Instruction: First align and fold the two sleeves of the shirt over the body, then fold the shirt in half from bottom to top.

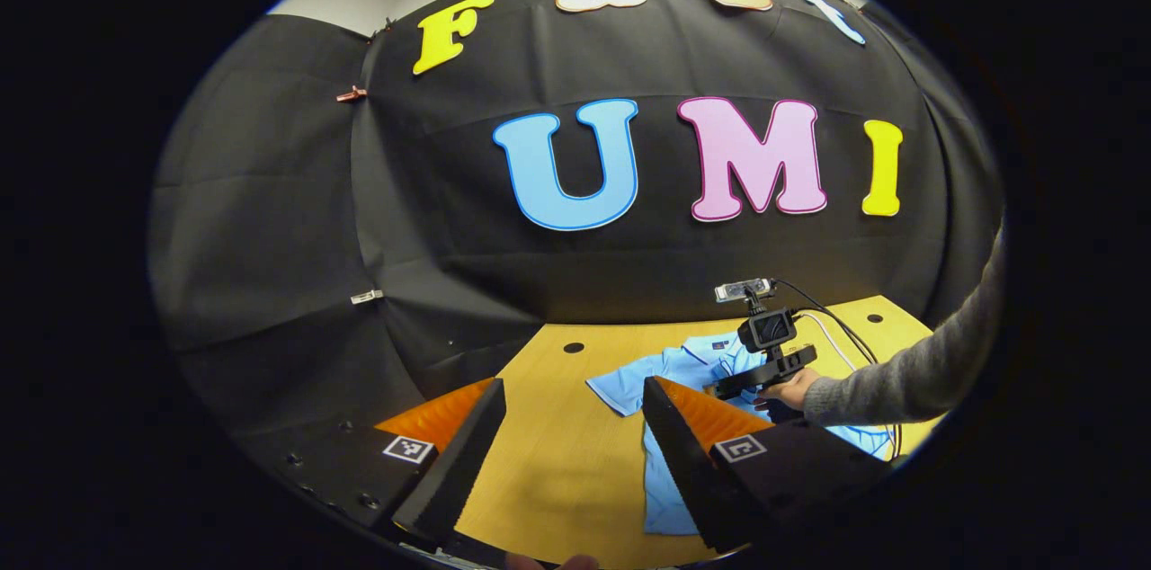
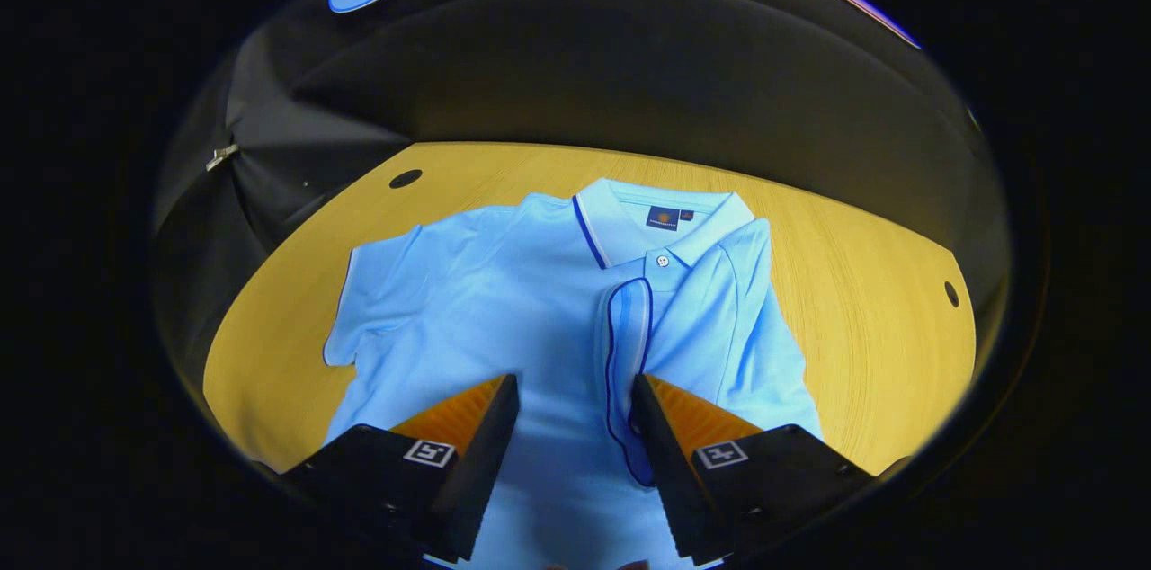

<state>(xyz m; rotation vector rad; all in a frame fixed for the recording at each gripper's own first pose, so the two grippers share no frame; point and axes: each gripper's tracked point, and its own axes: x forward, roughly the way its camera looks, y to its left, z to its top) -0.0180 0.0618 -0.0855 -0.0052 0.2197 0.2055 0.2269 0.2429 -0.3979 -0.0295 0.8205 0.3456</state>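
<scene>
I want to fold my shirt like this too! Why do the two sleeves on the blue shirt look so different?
The sleeve on the right of the right gripper view is already folded over the body of the shirt, its dark-edged cuff lying near the buttons. The sleeve on the left is spread out flat on the table, pointing away from the body. The folded one lies near the right tongs. Both are short and light blue.

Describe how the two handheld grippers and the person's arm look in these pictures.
Each gripper has two wedge-shaped fingers on black blocks carrying small square black-and-white markers, as on the left gripper and the right gripper. In the left gripper view, the right gripper carries a small black camera with dark cables trailing off. The hand holding it has a grey knit sleeve.
</scene>
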